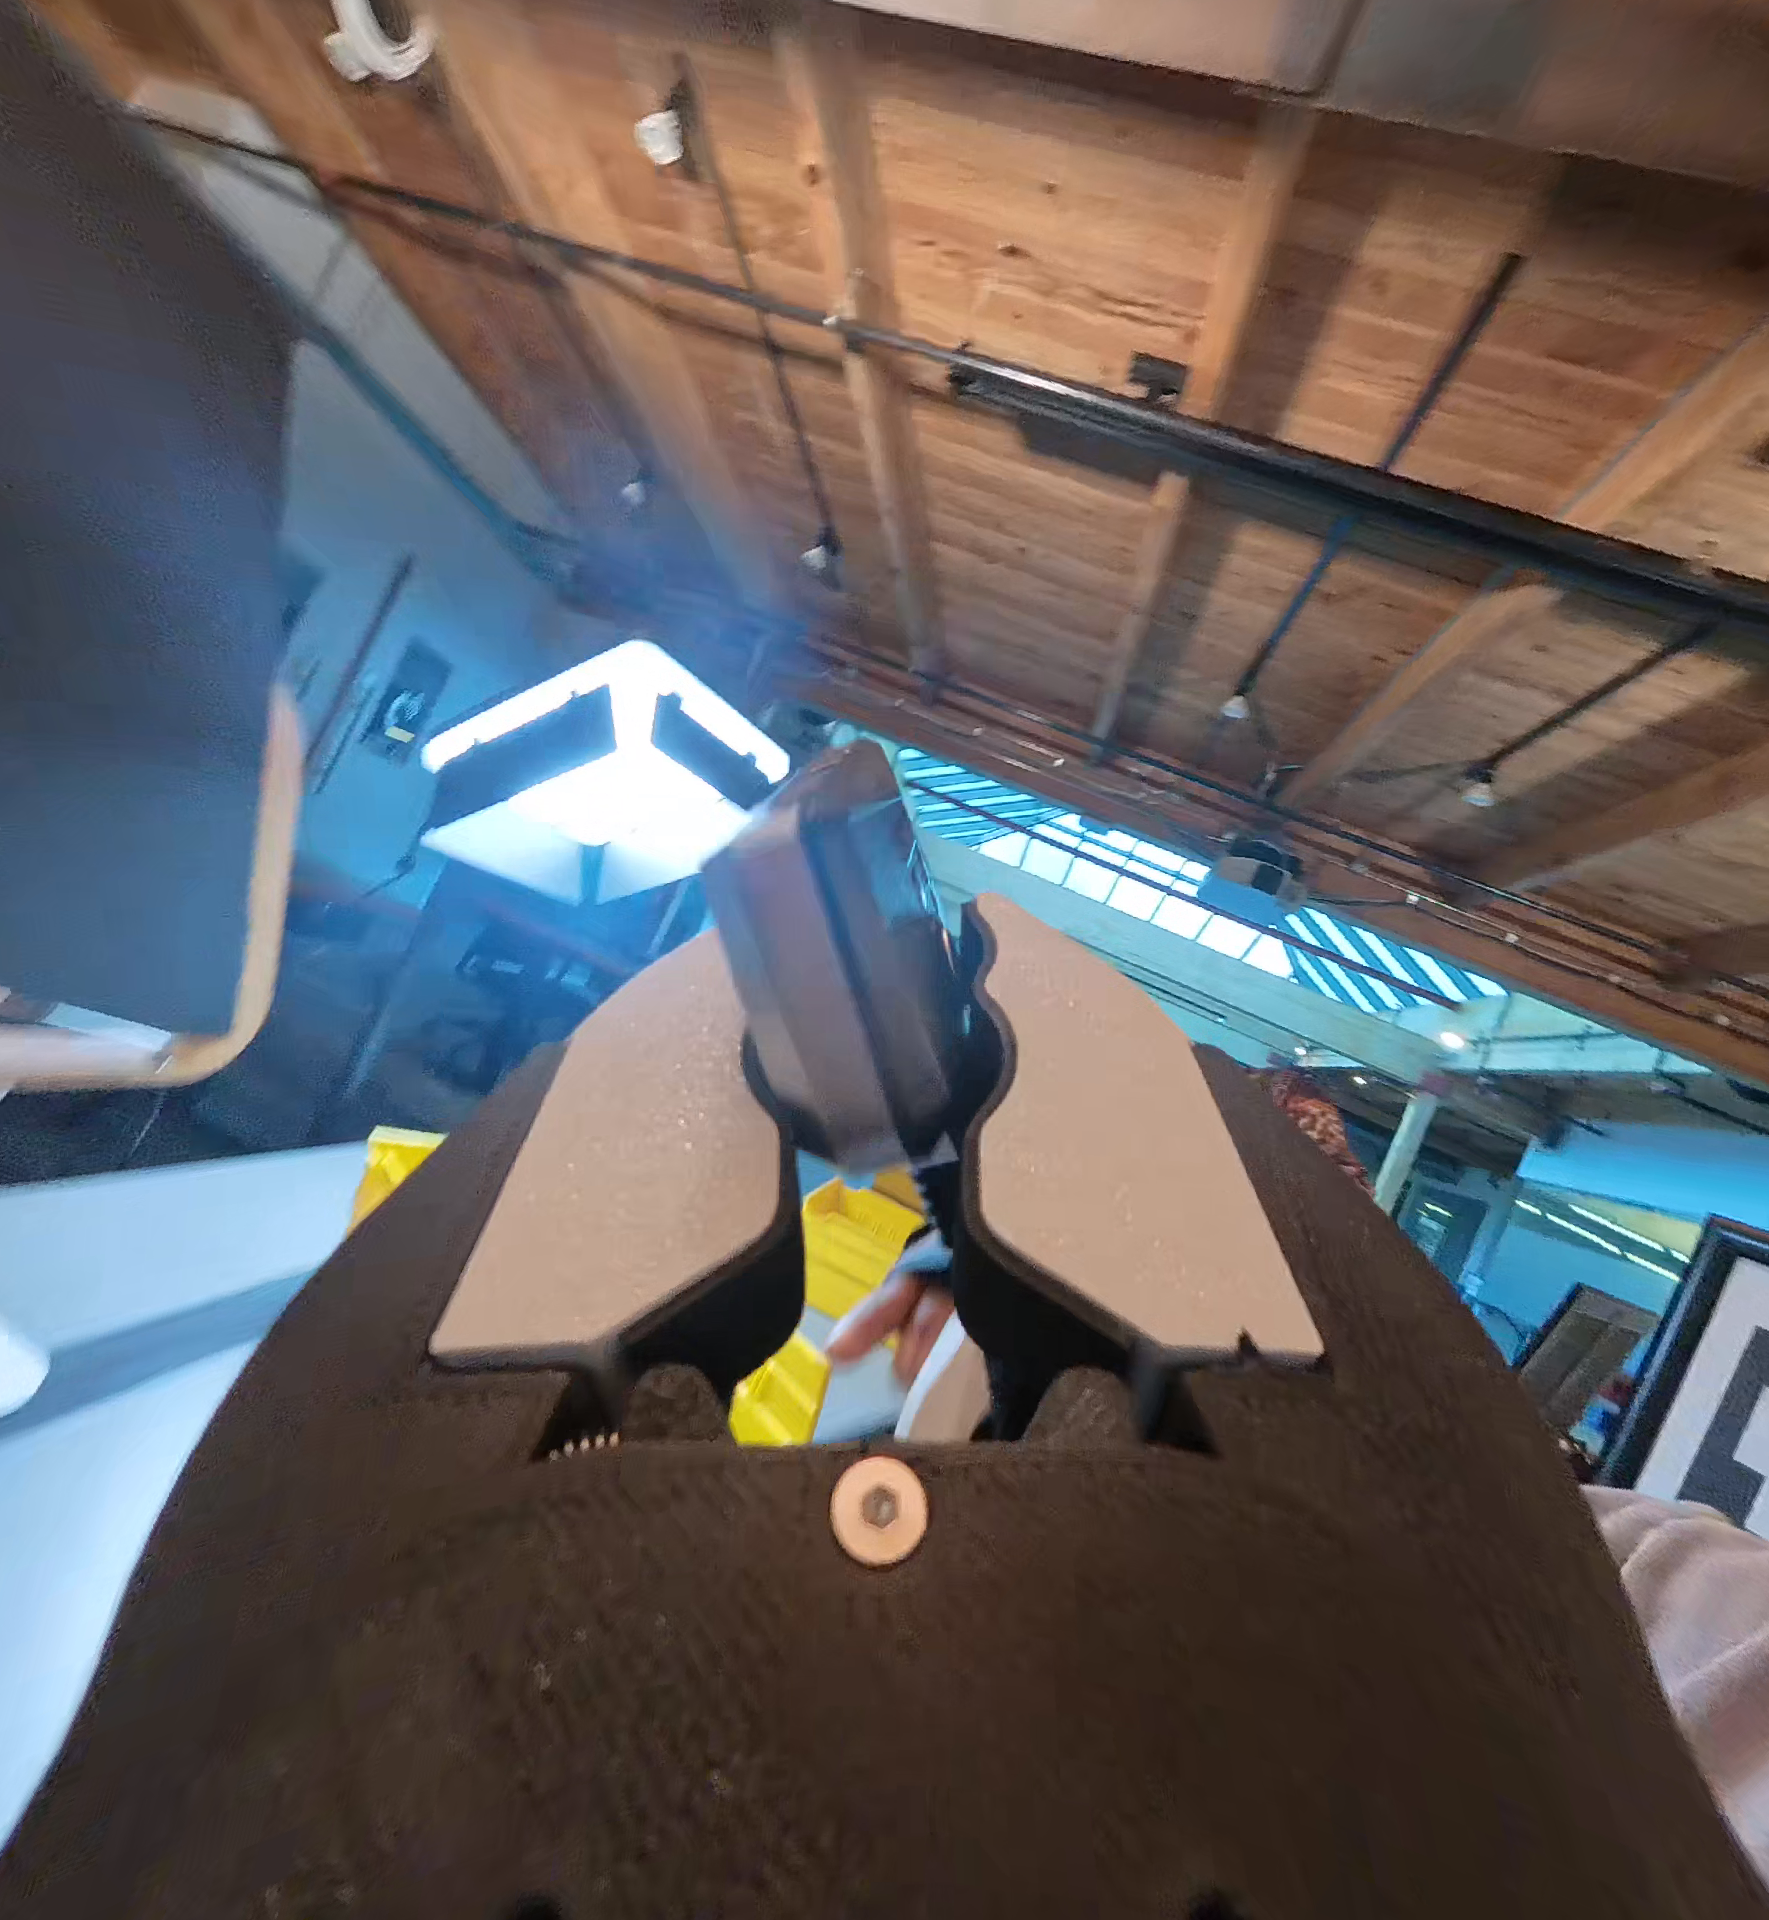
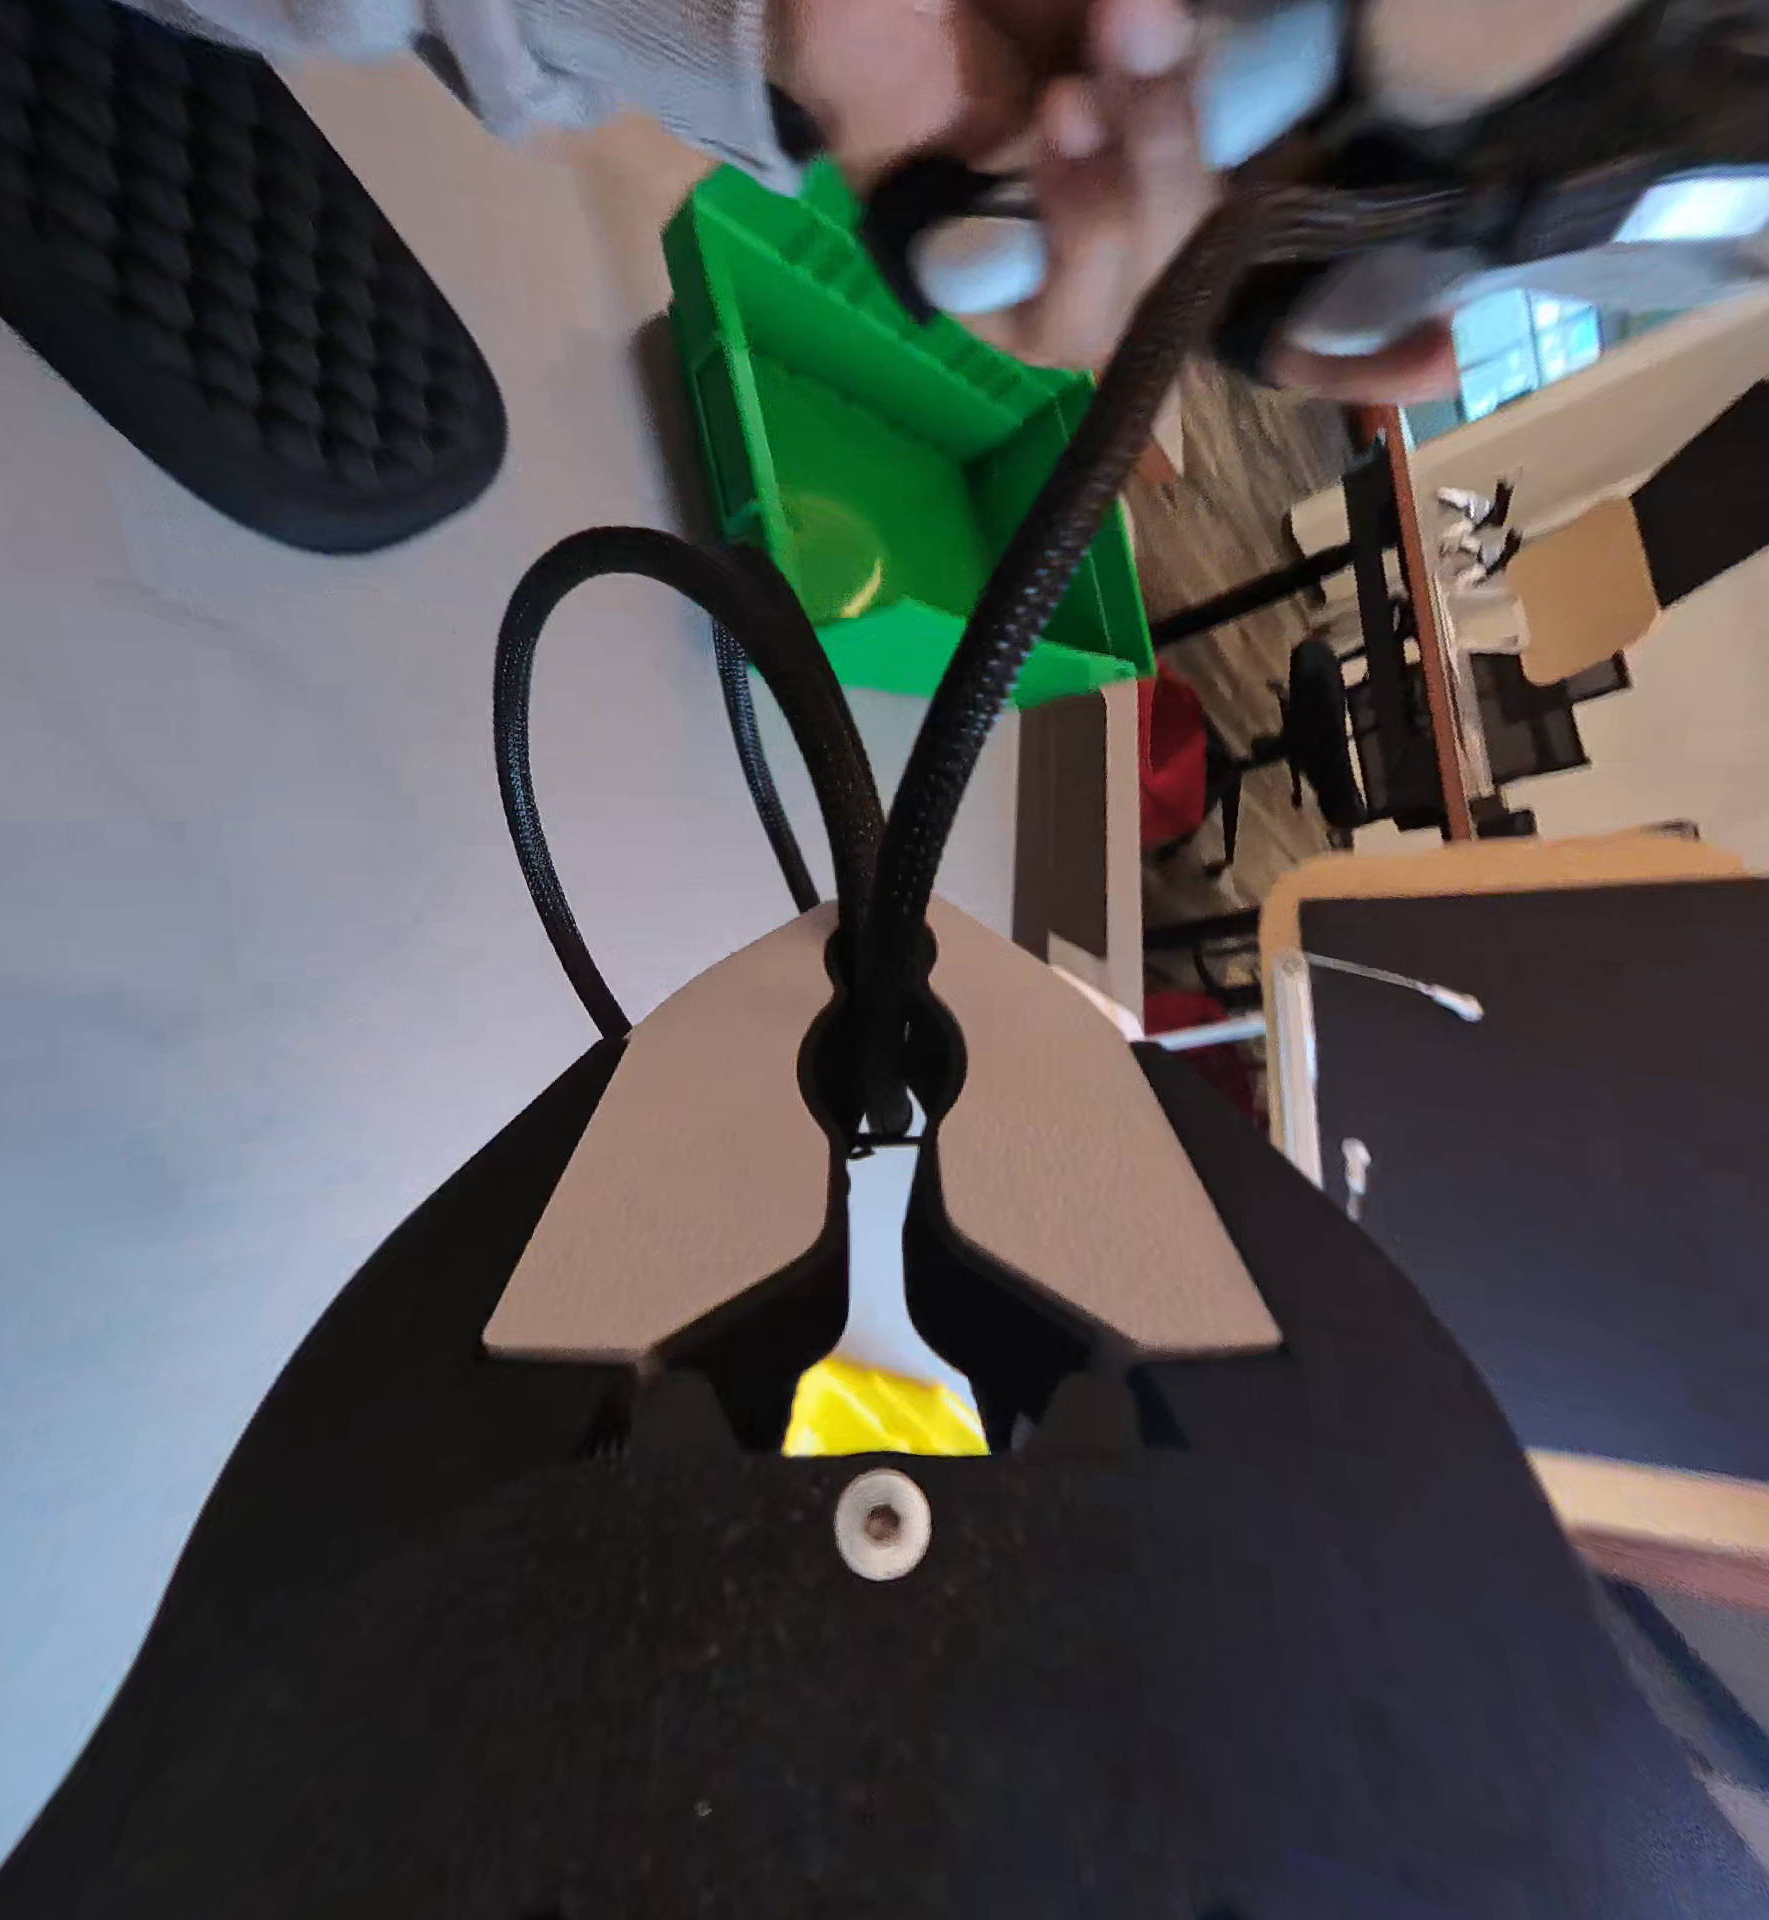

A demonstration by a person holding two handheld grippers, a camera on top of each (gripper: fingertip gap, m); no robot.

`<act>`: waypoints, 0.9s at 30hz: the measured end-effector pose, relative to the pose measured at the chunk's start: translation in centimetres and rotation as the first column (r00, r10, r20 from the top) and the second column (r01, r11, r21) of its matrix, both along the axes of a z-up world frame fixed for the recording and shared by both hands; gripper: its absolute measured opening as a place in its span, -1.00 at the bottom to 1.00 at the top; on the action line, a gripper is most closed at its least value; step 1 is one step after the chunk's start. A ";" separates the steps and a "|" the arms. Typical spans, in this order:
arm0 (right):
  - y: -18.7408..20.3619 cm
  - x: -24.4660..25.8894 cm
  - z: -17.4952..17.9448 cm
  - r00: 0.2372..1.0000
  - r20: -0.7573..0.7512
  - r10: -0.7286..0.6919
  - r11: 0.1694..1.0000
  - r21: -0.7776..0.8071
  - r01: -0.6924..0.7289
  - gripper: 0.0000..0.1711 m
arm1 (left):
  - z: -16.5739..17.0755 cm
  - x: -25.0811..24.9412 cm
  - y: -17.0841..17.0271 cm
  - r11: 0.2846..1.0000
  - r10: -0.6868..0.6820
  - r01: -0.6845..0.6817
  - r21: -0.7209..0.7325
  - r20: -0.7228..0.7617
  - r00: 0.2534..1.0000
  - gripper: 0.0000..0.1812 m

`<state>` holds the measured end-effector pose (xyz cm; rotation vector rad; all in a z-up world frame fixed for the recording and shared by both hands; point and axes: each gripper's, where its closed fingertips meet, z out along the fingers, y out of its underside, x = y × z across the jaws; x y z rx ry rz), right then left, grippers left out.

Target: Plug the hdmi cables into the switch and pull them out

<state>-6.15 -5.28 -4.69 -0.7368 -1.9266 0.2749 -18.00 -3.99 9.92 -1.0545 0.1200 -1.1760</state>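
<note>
Left wrist view: the left gripper (image 1: 864,997), black with tan finger plates, clamps a flat dark rectangular switch box (image 1: 838,956) between its fingers; the box juts up past the fingertips, tilted left, toward a wooden plank ceiling (image 1: 1119,312). Left of the switch box glows a square white ceiling lamp (image 1: 599,769); below it, seen through the gap between the fingers, lie yellow plastic bins (image 1: 849,1236) and a blurred hand (image 1: 885,1325). A framed black-and-white marker board (image 1: 1753,1403) stands at the lower right.

Right wrist view: the right gripper (image 2: 880,1023) is closed on a black braided HDMI cable (image 2: 994,665), pinched in the round notch near the fingertips. From the notch one strand runs up and right toward a blurred hand (image 2: 1098,125); another loops out left over a pale grey tabletop (image 2: 184,831) and back. Behind the cable sits a bright green plastic bin (image 2: 890,468), partly crossed by the strand. A black textured pad (image 2: 184,281) lies on the tabletop far left of the bin. Whether the cable's plug meets the switch box cannot be told.
</note>
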 end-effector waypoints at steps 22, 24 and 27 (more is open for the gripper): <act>25.9 14.5 13.1 0.688 0.083 -0.721 0.677 0.297 0.673 -0.95 | -16.4 5.7 1.2 0.930 -0.211 0.139 -0.341 -0.186 0.960 -0.62; 28.7 15.5 12.2 0.642 0.079 -0.762 0.634 0.293 0.716 -0.95 | -16.6 5.7 1.2 0.927 -0.217 0.146 -0.346 -0.178 0.960 -0.62; 32.1 16.9 10.6 0.579 0.082 -0.811 0.577 0.279 0.768 -0.95 | -17.1 5.6 1.1 0.924 -0.218 0.142 -0.354 -0.185 0.958 -0.63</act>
